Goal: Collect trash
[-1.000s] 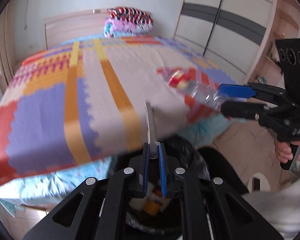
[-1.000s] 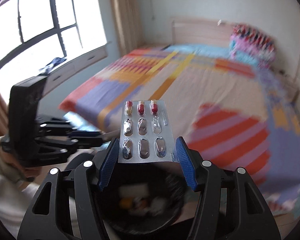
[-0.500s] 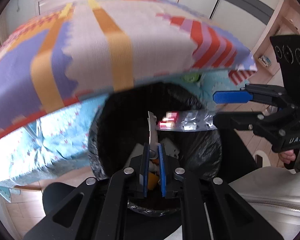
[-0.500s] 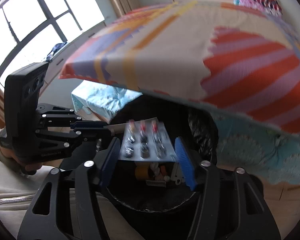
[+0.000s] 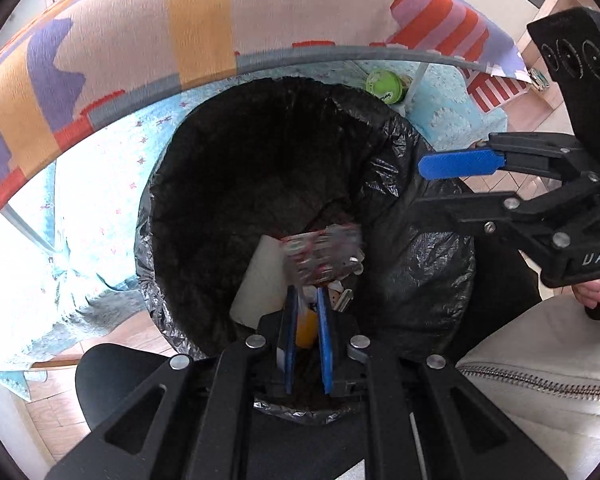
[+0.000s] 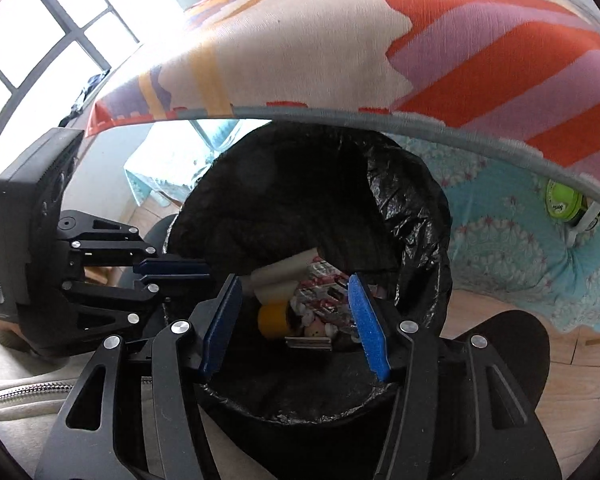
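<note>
blister pack (image 5: 320, 254): out of the right gripper (image 6: 296, 320), now blurred inside the bin (image 5: 400, 152) on other trash
right gripper: jaws apart, empty
white slip (image 5: 260, 280): no longer between left gripper (image 5: 307, 312) pads, lies in bin
views: tilted down onto bin

Bedroom by daylight
A striped bedspread (image 6: 420, 40) overhangs ahead; bright window (image 6: 40, 40) upper left; wood floor (image 6: 572, 360) to the right.

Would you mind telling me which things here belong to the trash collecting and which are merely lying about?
Part of the job: black-lined bin; blister pack inside it; white piece inside it; yellow item inside it.

Just lying about: green round tub under the bed; striped bedspread; light blue sheet.
</note>
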The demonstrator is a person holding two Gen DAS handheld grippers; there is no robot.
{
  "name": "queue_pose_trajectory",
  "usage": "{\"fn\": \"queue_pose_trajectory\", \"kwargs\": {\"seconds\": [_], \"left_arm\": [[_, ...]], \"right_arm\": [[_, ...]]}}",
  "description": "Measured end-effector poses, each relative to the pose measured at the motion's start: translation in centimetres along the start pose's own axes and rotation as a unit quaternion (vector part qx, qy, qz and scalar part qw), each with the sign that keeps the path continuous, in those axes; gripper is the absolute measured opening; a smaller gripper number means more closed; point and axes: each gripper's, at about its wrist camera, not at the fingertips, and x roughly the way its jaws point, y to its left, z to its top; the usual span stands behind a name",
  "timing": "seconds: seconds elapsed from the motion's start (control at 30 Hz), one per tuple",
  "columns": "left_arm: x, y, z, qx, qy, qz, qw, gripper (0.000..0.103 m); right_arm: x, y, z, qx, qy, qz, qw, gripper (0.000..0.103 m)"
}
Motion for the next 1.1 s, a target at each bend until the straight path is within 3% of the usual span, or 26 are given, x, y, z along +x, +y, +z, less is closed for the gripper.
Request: {"fn": "queue_pose_trajectory", "kwargs": {"seconds": [0.53,0.6,0.67,0.7,0.73,0.83,0.93,1.03,1.1], "left_arm": [[-4.1,0.2,0.7,-0.007,-0.045,-0.003,0.999,0.011],[-4.8,0.1,0.7,-0.005,-0.053,-0.007,0.9985,0.018],[-6.1,0.1,0.6,-0.005,-0.069,-0.013,0.9975,0.053],[-6.8,0.0,0.7,-0.004,-0.08,-0.015,0.9966,0.058],[-7.2,0.0,0.7,-0.003,-0.087,-0.019,0.996,0.06],[-8.7,-0.6,0.9,0.008,-0.099,-0.033,0.9945,0.06],[-10.3,-1.4,0.9,0.028,-0.112,-0.041,0.9925,0.071],[-11.1,-1.9,0.9,0.032,-0.122,-0.045,0.9911,0.082],[-11.6,-2.1,0.9,0.031,-0.123,-0.044,0.991,0.082]], "right_arm": [[-2.5,1.9,0.3,-0.026,0.01,-0.008,1.0,0.055],[-3.1,2.2,0.3,-0.03,0.012,-0.006,0.999,0.055],[-3.7,2.7,0.3,-0.034,0.011,-0.005,0.999,0.055],[-3.9,2.8,0.3,-0.035,0.012,-0.005,0.999,0.055],[-4.2,3.0,0.3,-0.037,0.012,-0.003,0.999,0.055],[-4.8,3.7,0.3,-0.047,0.014,-0.008,0.999,0.07],[-5.6,4.4,0.3,-0.057,0.016,-0.015,0.998,0.079],[-6.0,4.8,0.2,-0.062,0.018,-0.016,0.998,0.081],[-6.3,4.9,0.2,-0.062,0.019,-0.016,0.998,0.084]]}}
